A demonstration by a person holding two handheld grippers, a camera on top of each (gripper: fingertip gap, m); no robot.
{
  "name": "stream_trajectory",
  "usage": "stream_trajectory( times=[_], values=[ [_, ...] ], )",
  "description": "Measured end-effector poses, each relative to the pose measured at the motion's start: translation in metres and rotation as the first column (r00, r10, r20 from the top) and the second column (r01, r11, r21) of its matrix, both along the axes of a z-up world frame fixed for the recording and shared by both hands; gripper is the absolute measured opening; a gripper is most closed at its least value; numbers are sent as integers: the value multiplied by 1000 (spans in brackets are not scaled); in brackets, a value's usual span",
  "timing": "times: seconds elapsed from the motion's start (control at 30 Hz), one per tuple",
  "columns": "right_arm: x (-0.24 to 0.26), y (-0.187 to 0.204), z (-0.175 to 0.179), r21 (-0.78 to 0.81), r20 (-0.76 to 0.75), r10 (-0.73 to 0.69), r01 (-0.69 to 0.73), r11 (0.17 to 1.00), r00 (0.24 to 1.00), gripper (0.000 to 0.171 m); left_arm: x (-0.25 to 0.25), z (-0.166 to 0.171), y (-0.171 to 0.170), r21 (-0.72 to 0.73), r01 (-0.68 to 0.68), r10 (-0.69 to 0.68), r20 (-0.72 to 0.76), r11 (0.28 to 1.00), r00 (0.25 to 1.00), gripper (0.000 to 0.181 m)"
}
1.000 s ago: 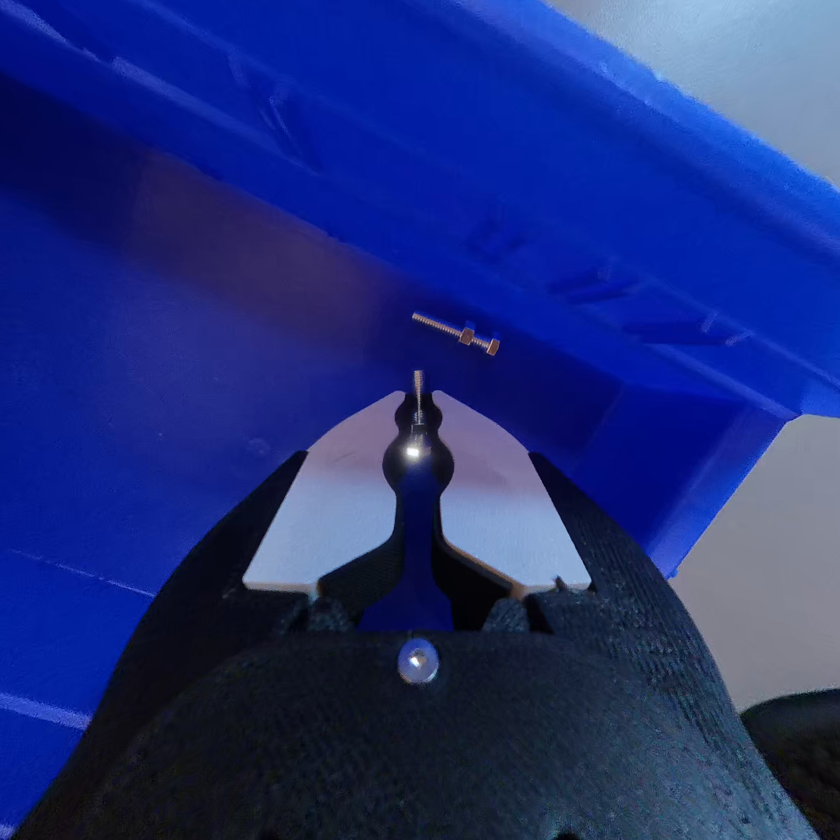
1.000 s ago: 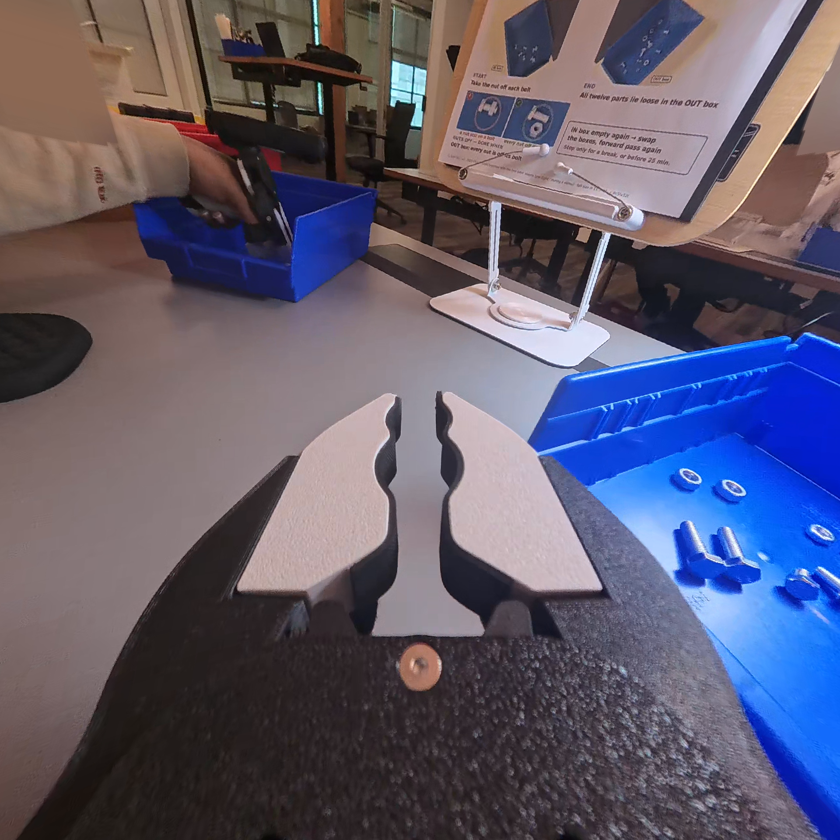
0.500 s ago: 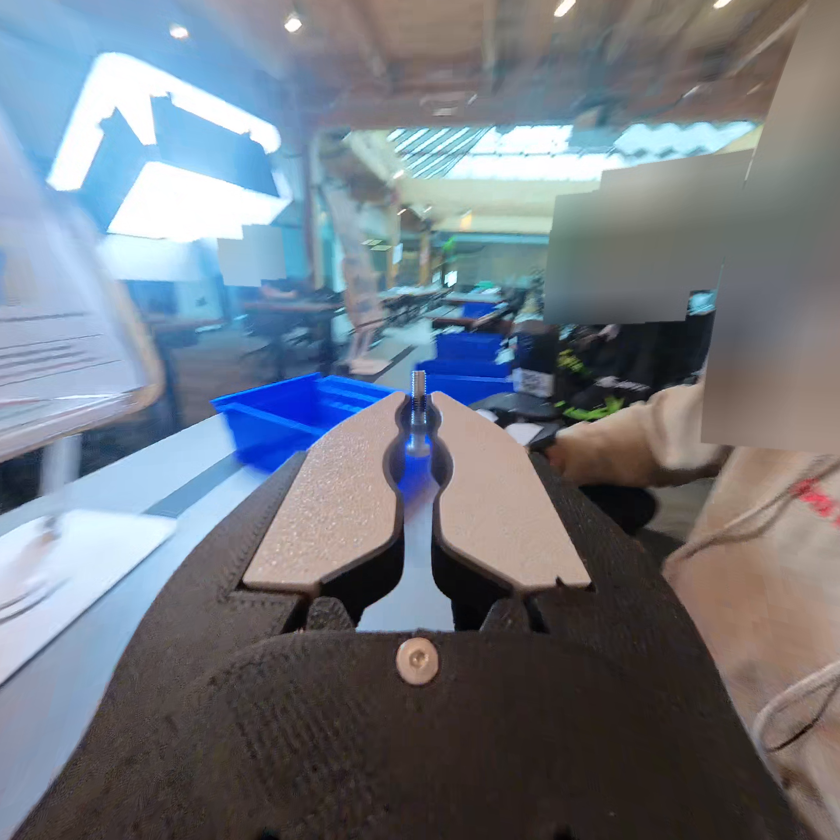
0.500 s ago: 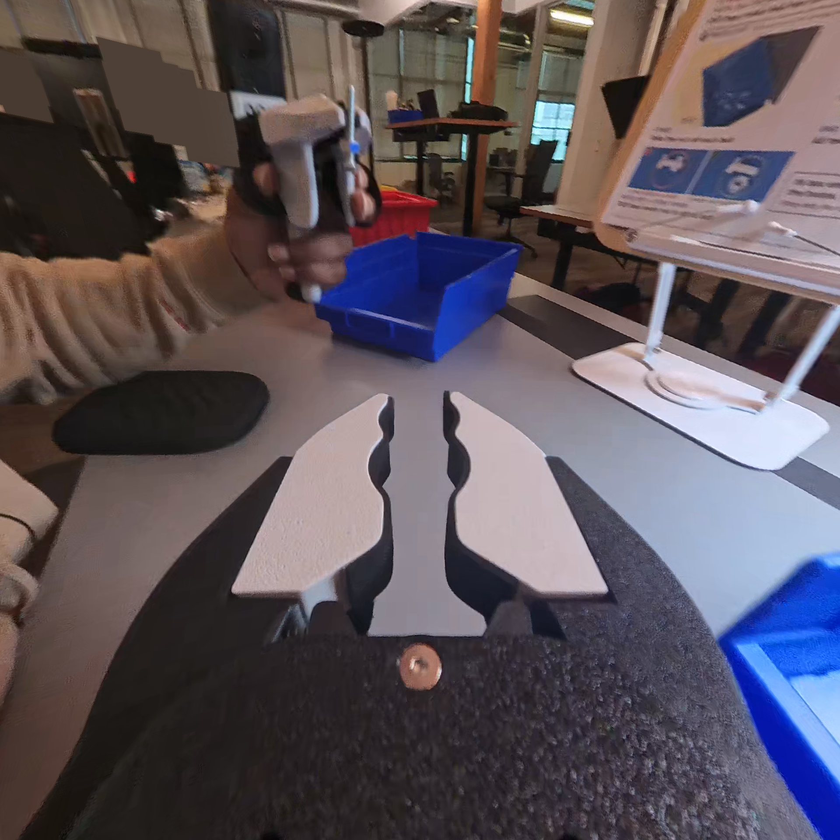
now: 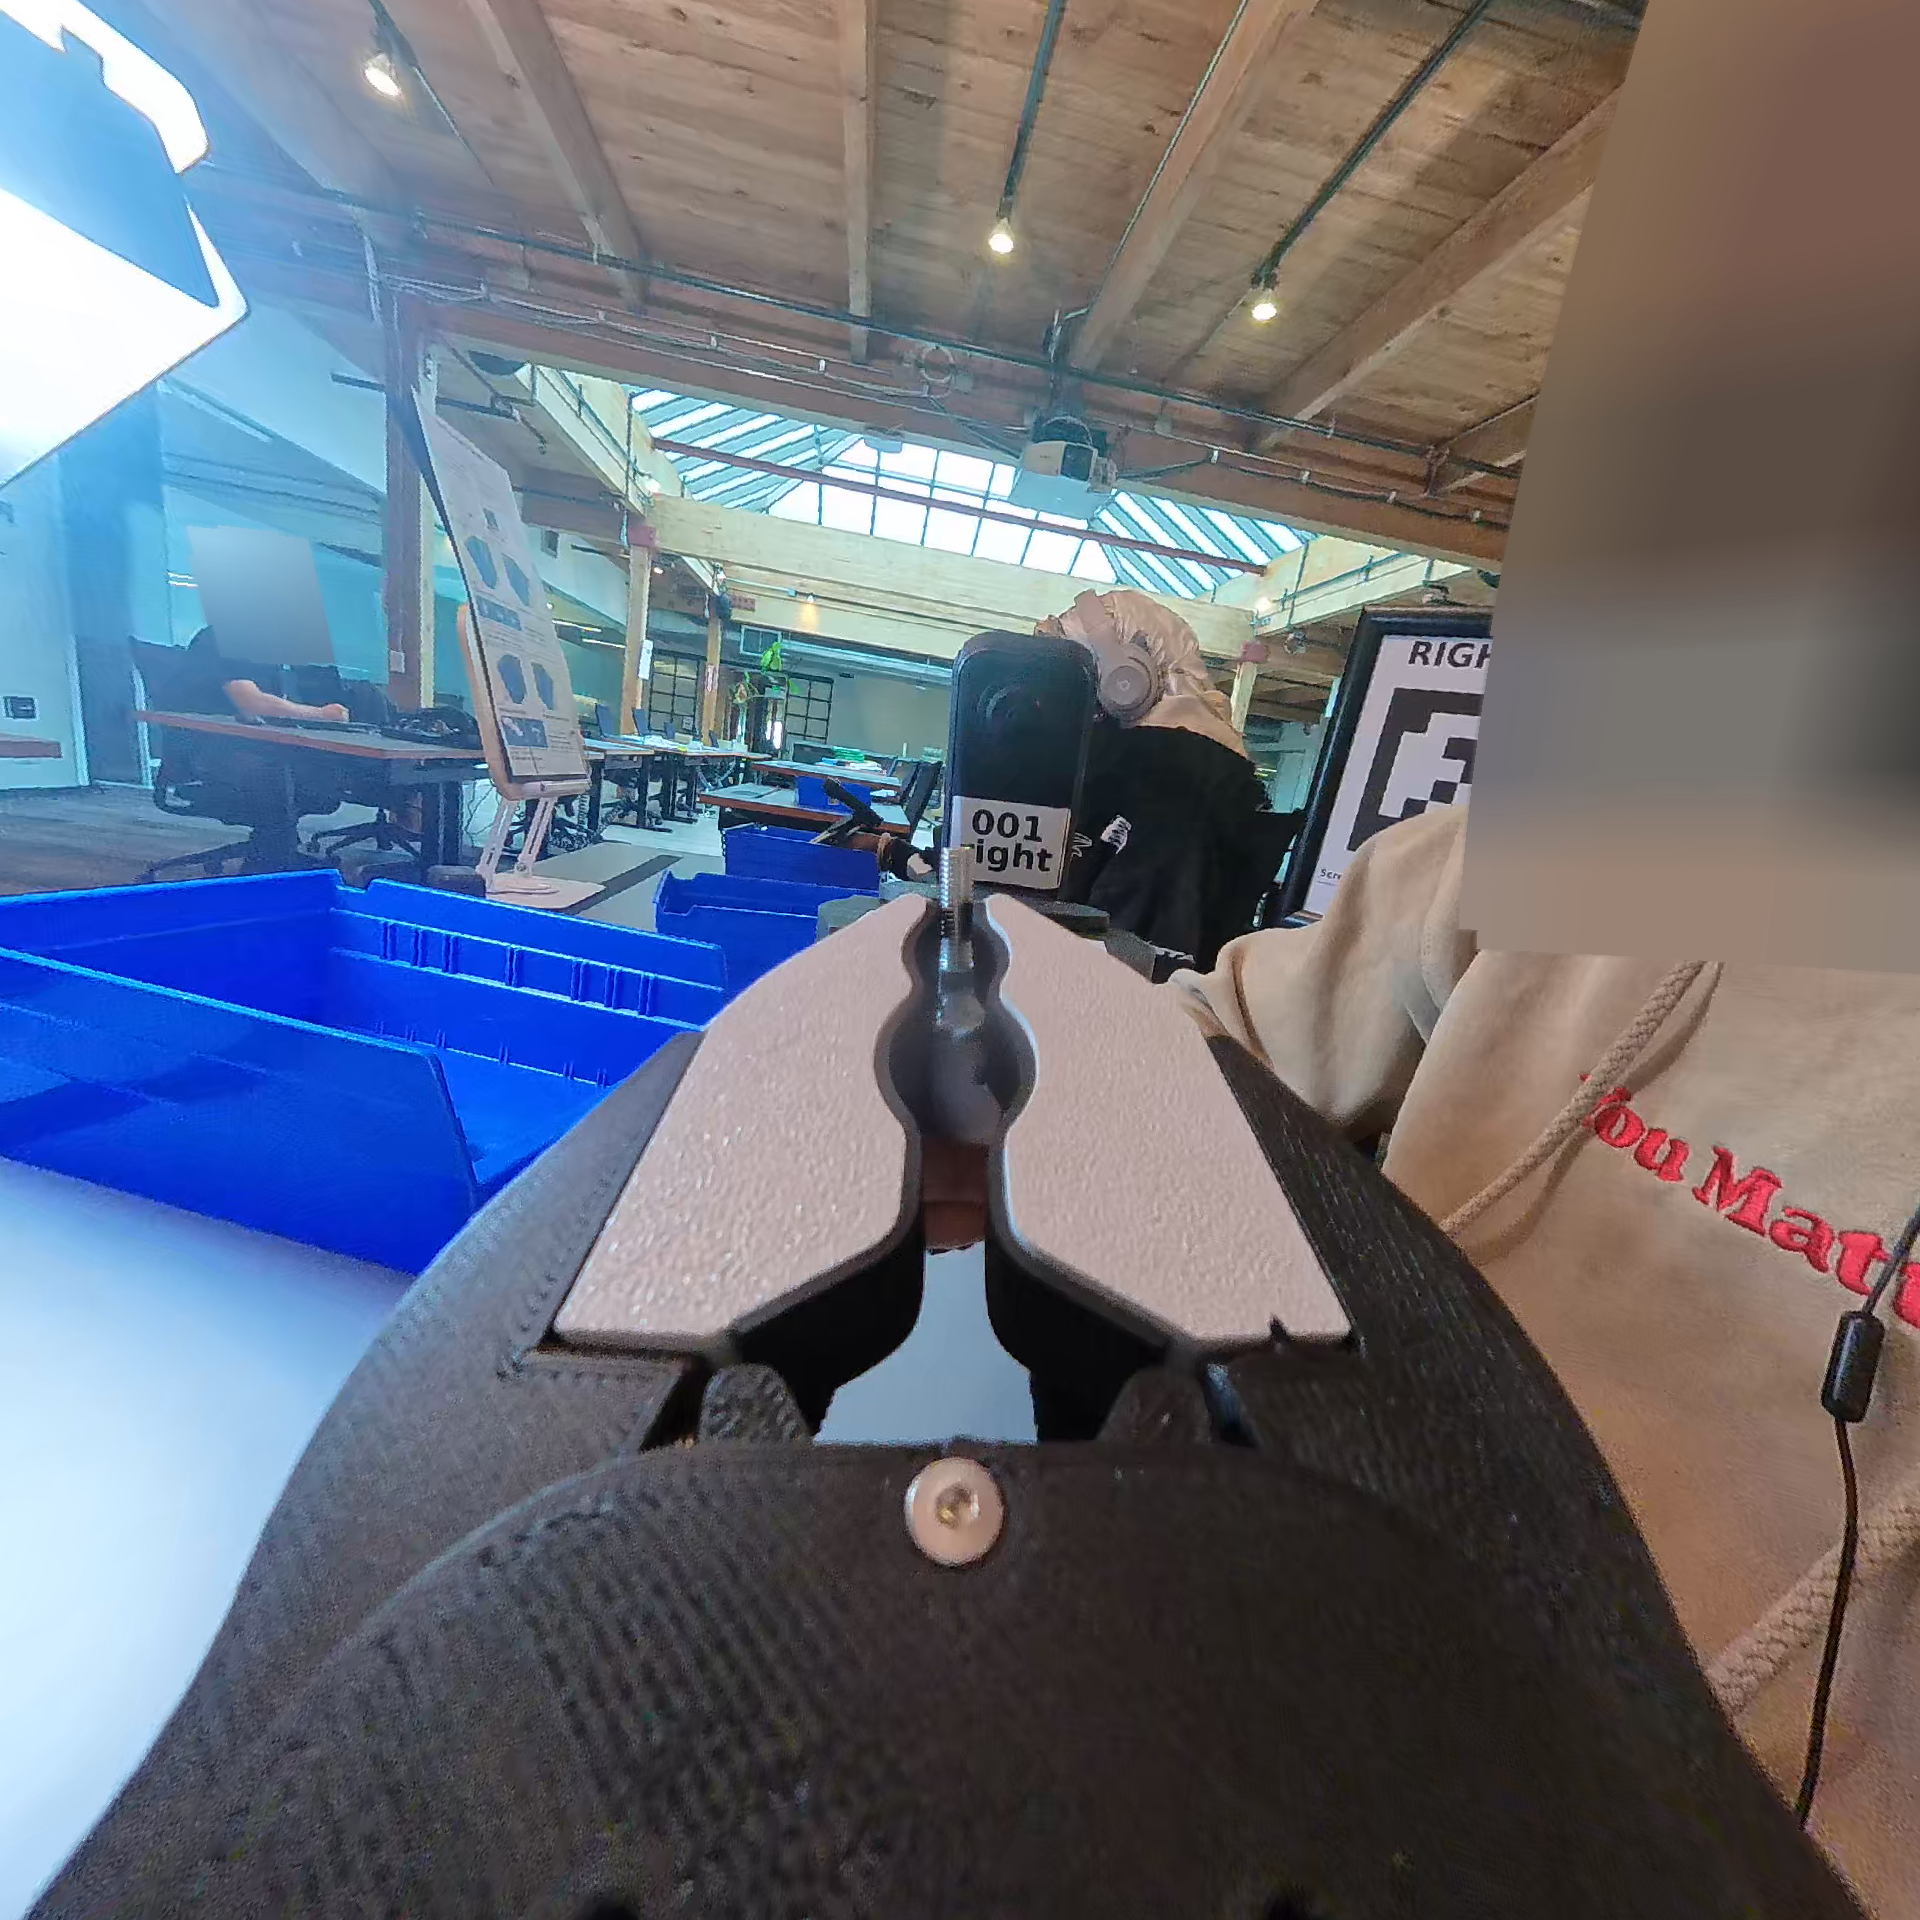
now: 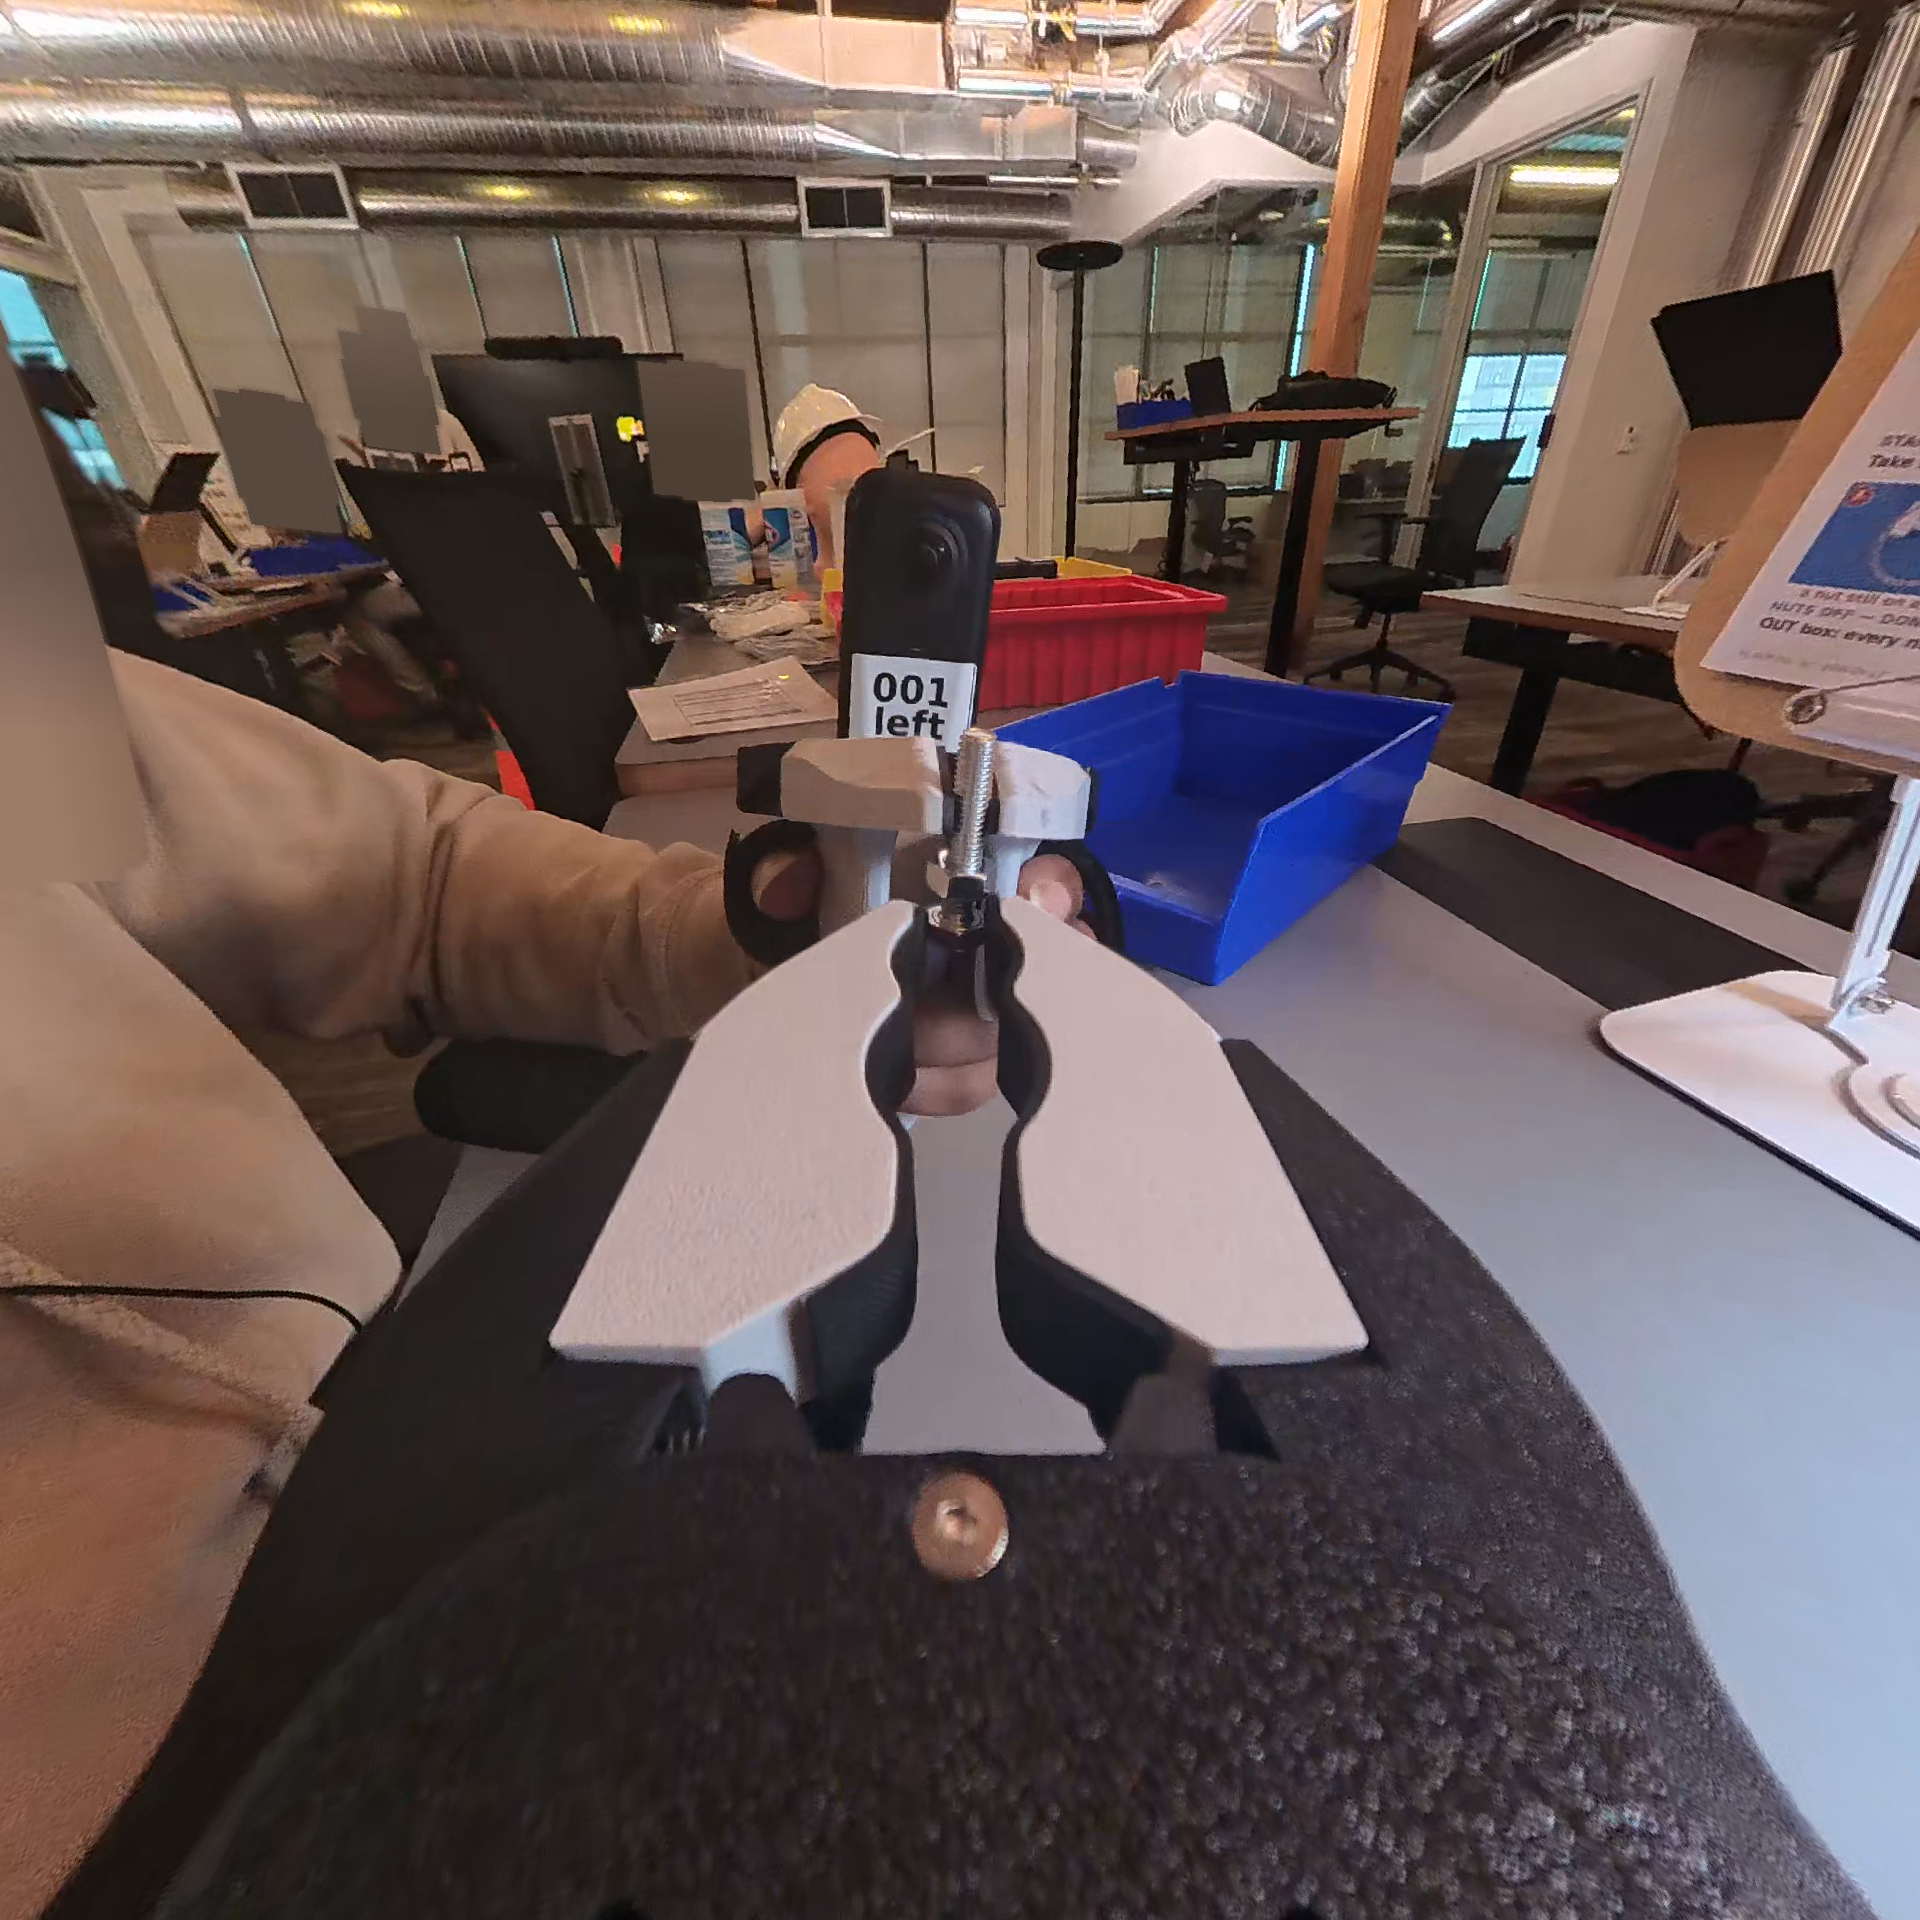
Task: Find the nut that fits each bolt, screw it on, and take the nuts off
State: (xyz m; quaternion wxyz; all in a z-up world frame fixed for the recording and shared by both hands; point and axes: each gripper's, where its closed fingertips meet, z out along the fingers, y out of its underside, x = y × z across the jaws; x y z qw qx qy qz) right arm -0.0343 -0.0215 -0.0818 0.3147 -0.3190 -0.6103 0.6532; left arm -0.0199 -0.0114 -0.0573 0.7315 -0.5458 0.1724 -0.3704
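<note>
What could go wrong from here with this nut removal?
1. The nut sits at the very tips of the right gripper, so it could slip out and drop onto the table.
2. The left gripper pinches the thin bolt by its thread alone, so the bolt may spin with the nut instead of unscrewing.

Bystanders to the work, on and beyond the grey tabletop (image 6: 1558, 1122)

A white stand base (image 6: 1756, 1070) is seen at the tabletop's right edge, carrying a wooden instruction board (image 6: 1808, 582). A red bin (image 6: 1091, 634) is set on a farther desk, and a black office chair (image 6: 1392, 582) is placed beyond it.
</note>
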Motion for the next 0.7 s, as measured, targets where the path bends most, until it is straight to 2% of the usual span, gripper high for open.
stream_trajectory(
  times=[0.7],
  values=[
    [1, 4, -14, 40, 1, 12, -12, 999, 1000, 11, -2, -9, 0, -26, -28, 27, -60, 999, 998, 5]
  ],
)
